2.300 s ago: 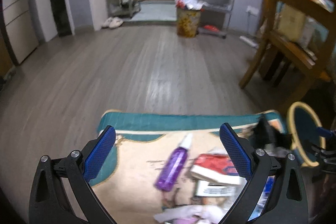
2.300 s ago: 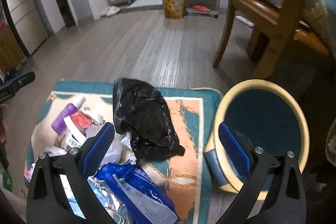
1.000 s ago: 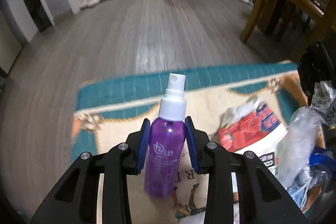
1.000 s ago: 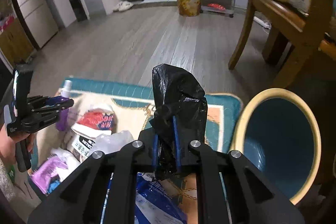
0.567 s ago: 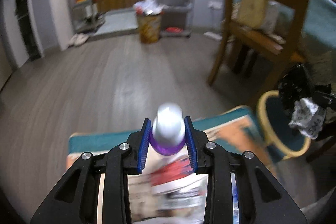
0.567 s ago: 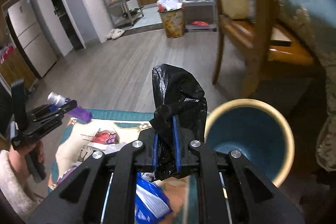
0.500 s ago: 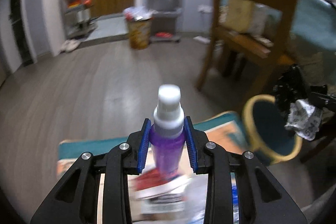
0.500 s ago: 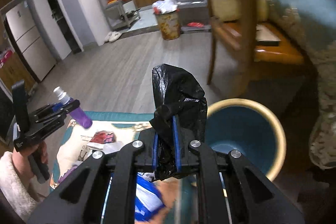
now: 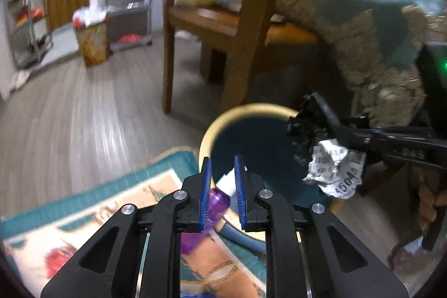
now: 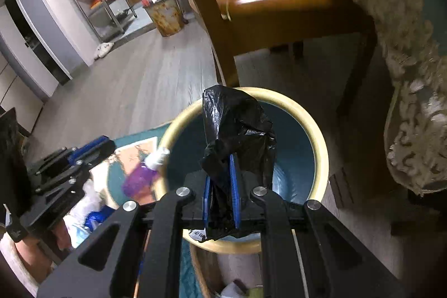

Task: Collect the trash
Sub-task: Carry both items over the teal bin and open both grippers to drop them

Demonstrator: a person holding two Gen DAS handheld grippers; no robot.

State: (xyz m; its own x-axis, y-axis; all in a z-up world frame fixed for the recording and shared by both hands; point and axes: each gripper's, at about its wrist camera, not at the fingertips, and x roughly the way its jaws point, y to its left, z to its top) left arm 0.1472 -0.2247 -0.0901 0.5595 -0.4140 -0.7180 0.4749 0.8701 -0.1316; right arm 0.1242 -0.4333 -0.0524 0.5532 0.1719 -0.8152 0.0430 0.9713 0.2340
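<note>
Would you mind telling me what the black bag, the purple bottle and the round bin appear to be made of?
The black bag looks like thin glossy plastic film: it crumples into sharp folds and glints. The purple bottle is probably translucent plastic, judging by its see-through tint, though it is blurred. The bin seems to be smooth plastic with a cream rim and a teal inside; this is uncertain.

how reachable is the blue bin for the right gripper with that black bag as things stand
Probably yes. The right gripper, shut on the black bag, hangs right above the bin and its open mouth, with nothing between them. The blurred purple bottle is by the rim's left side, clear of that path.
</note>
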